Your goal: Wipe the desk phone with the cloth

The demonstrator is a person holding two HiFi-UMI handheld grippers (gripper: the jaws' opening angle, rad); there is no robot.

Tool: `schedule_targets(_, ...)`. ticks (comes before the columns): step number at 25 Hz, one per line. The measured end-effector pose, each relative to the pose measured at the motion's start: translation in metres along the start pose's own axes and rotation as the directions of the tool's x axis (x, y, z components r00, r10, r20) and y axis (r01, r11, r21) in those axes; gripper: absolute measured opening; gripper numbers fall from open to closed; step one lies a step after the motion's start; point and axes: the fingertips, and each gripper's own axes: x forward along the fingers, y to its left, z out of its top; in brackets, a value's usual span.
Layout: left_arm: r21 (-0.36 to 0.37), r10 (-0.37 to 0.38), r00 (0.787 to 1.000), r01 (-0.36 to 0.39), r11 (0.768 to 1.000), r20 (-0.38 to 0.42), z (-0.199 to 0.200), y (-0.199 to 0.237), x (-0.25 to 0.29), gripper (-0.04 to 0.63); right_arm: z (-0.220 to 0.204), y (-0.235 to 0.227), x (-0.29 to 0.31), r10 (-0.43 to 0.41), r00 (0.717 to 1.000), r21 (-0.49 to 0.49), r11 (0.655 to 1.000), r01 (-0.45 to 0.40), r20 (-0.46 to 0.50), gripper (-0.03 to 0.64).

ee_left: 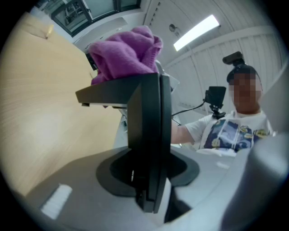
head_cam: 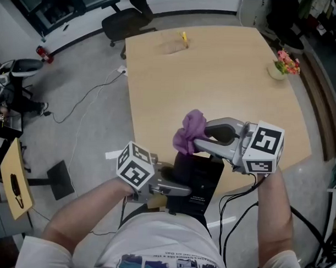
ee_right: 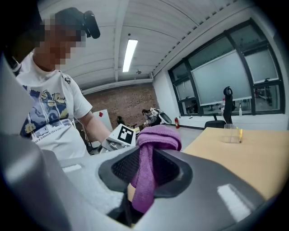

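Note:
The black desk phone [head_cam: 198, 180] is at the near edge of the wooden table [head_cam: 225, 83], right in front of me. My left gripper [head_cam: 177, 188] is shut on its left side; in the left gripper view the phone [ee_left: 146, 117] stands edge-on between the jaws of the left gripper [ee_left: 149, 198]. A bunched purple cloth [head_cam: 189, 132] sits just above the phone's far end, with my right gripper [head_cam: 198, 141] shut on it. In the right gripper view the cloth [ee_right: 151, 153] hangs down between the jaws of the right gripper [ee_right: 140, 198]. The cloth [ee_left: 126, 52] also shows over the phone's top.
A clear cup [head_cam: 178, 44] with something yellow stands at the table's far end, and a small flower pot [head_cam: 281, 65] at the far right. An office chair [head_cam: 125, 19] is beyond the table. Cables [head_cam: 237, 207] hang at the near right edge.

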Motion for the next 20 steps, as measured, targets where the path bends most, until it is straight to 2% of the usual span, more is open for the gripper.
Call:
schedule_targets(5, 0.007, 0.004, 1.0, -0.004, 1.0, -0.002, -0.004, 0.001, 0.003, 0.181, -0.021, -0.026, -0.001, -0.059, 0.998, 0.028, 0.998, 0.06, -0.028, 0.091)
schedule_targets(9, 0.002, 0.011, 1.0, -0.011, 1.0, 0.013, -0.004, 0.004, 0.001, 0.181, -0.012, -0.031, -0.021, -0.105, 0.994, 0.041, 0.994, 0.104, 0.031, 0.091)
schedule_targets(14, -0.006, 0.011, 1.0, -0.011, 1.0, 0.02, -0.016, 0.014, -0.018, 0.181, 0.02, 0.006, -0.036, -0.081, 0.986, 0.001, 0.997, 0.081, 0.148, 0.091)
schedule_targets(20, -0.007, -0.012, 1.0, 0.012, 1.0, 0.007, -0.003, 0.01, -0.001, 0.181, 0.02, 0.029, -0.066, -0.03, 0.983, 0.004, 1.0, 0.03, 0.18, 0.091)
